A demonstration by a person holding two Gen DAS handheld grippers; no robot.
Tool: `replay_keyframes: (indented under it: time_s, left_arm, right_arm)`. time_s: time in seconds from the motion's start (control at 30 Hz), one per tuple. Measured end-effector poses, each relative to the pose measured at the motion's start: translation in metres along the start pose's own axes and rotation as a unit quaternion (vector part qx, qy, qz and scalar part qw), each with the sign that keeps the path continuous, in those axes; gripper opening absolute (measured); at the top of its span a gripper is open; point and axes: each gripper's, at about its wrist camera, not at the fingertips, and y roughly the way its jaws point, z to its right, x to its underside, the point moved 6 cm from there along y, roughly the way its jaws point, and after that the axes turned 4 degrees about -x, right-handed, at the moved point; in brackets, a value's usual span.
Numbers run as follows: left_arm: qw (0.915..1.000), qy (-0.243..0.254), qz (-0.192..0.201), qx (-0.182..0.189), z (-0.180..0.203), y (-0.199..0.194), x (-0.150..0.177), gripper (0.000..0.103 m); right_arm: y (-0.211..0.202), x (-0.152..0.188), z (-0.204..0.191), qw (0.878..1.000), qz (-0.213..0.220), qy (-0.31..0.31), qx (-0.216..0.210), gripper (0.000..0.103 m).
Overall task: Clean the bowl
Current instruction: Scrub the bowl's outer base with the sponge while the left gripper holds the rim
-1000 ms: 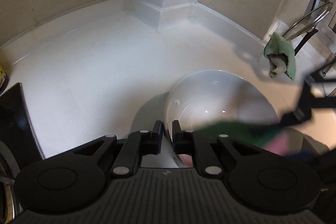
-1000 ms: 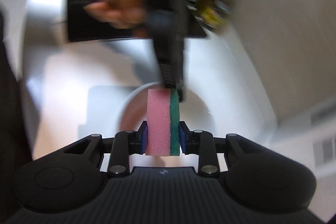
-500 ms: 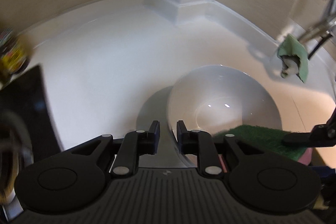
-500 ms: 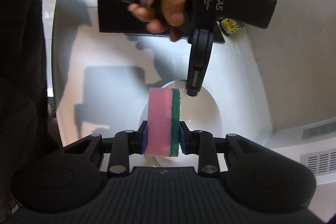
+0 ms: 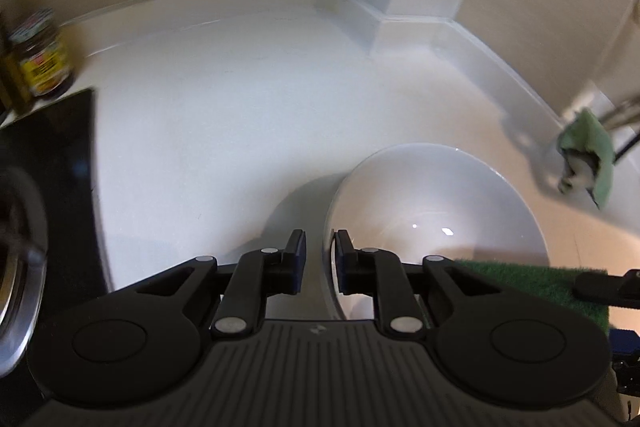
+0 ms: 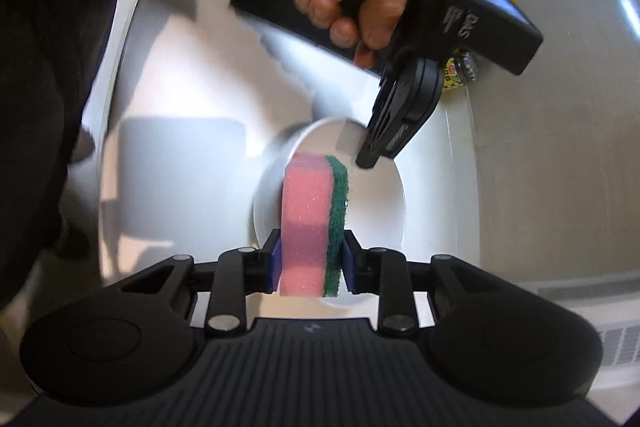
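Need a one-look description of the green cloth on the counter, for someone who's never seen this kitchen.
Start at the white counter and find the white bowl the left tongs grip by the rim. Look past the bowl to the right, toward the wall: the green cloth hangs crumpled there by a metal rack. It is the only soft, pale-green thing; the sponge is pink with a dark-green face.

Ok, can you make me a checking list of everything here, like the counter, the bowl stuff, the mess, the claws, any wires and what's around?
Surface: white counter, bare in the middle.
Job's things: white bowl on the counter; pink and green sponge over the bowl.
Clutter: jar with yellow label; green cloth hanging from a metal rack.
Claws: left claw straddles the bowl's rim; right claw squeezes the sponge.
Cables: nothing seen.
Surroundings: beige wall, black stove edge.
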Motion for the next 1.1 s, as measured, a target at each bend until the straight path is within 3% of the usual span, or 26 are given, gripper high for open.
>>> replay_keyframes:
  time_s: [0.23, 0.33, 0.37, 0.53, 0.67, 0.8, 0.83, 0.93, 1.03, 1.1]
  left_arm:
    - [0.9946, -0.087, 0.011, -0.056, 0.005, -0.028, 0.034, 0.026]
    - [0.9915, -0.113, 0.007, -0.063, 0.006, -0.024, 0.036, 0.021]
    - [0.9916, -0.112, 0.005, -0.064, 0.008, -0.021, 0.036, 0.015]
    - [0.9945, -0.076, -0.015, -0.071, 0.009, -0.01, 0.025, 0.009]
    - [0.9975, -0.039, -0.027, -0.053, 0.012, 0.005, 0.004, 0.007]
    - [0.9978, -0.044, -0.025, -0.043, 0.015, 0.004, -0.004, 0.008]
    - [0.9976, -0.051, -0.021, -0.043, 0.014, -0.002, 0.0, 0.01]
    - [0.9961, -0.08, -0.007, -0.038, 0.013, -0.025, 0.016, 0.03]
    - [0.9949, -0.097, 0.002, -0.027, 0.017, -0.04, 0.033, 0.029]
    - [0.9965, -0.082, 0.004, -0.017, 0.021, -0.039, 0.036, 0.022]
  right_arm:
    - [0.006, 0.005, 0.011, 0.999, 0.038, -0.028, -0.015, 0.026]
    - [0.004, 0.006, 0.013, 0.998, 0.056, -0.031, -0.02, 0.026]
    - [0.002, 0.006, 0.011, 0.997, 0.064, -0.041, -0.019, 0.026]
    - [0.002, 0.017, 0.007, 0.993, 0.082, -0.079, -0.012, 0.025]
    - [0.009, -0.02, 0.006, 0.993, 0.047, -0.107, 0.015, 0.025]
    - [0.016, -0.02, 0.006, 0.994, 0.009, -0.106, 0.039, 0.025]
    - [0.016, -0.021, 0.006, 0.994, 0.004, -0.101, 0.04, 0.025]
    - [0.013, -0.024, 0.002, 0.995, -0.009, -0.09, 0.043, 0.025]
    - [0.013, -0.028, 0.001, 0.995, -0.024, -0.084, 0.042, 0.025]
    - [0.014, -0.032, 0.001, 0.995, -0.034, -0.082, 0.042, 0.025]
